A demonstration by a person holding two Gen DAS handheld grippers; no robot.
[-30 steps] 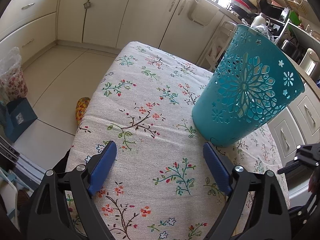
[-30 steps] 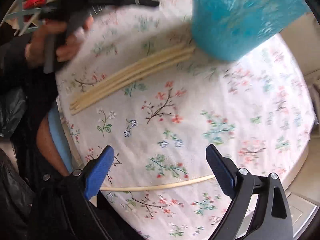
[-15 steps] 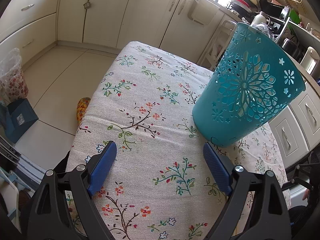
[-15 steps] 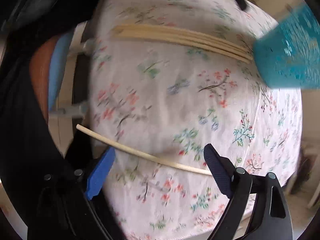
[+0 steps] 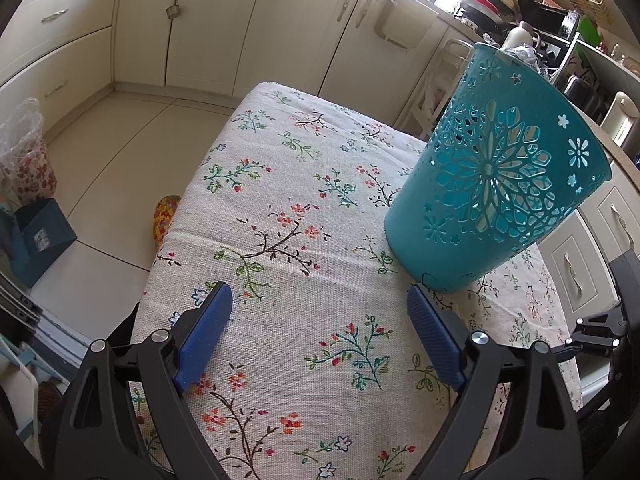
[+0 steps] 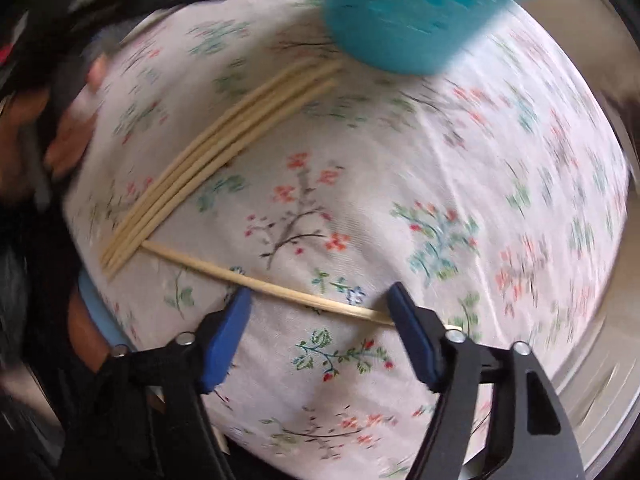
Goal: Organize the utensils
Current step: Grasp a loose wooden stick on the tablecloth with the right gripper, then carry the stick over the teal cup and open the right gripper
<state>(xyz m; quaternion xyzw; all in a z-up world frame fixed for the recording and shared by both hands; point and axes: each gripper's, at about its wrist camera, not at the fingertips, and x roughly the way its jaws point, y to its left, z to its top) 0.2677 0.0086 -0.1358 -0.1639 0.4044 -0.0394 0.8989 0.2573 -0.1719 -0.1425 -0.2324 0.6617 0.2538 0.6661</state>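
Closing right gripper [image 6: 320,304] jaws around chopstick [image 6: 280,290].

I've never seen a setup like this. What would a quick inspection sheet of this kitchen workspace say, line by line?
Surface: floral tablecloth covering the table.
Job's things: teal basket standing upright; bundle of chopsticks lying by its base; single chopstick lying apart, crosswise.
Clutter: nothing seen on the cloth.
Grippers: left gripper has its jaws wide and nothing between them; right gripper straddles the single chopstick, jaws closing, not yet pressing.
Cables: nothing seen.
Surroundings: cream cabinets, tiled floor, crowded countertop.
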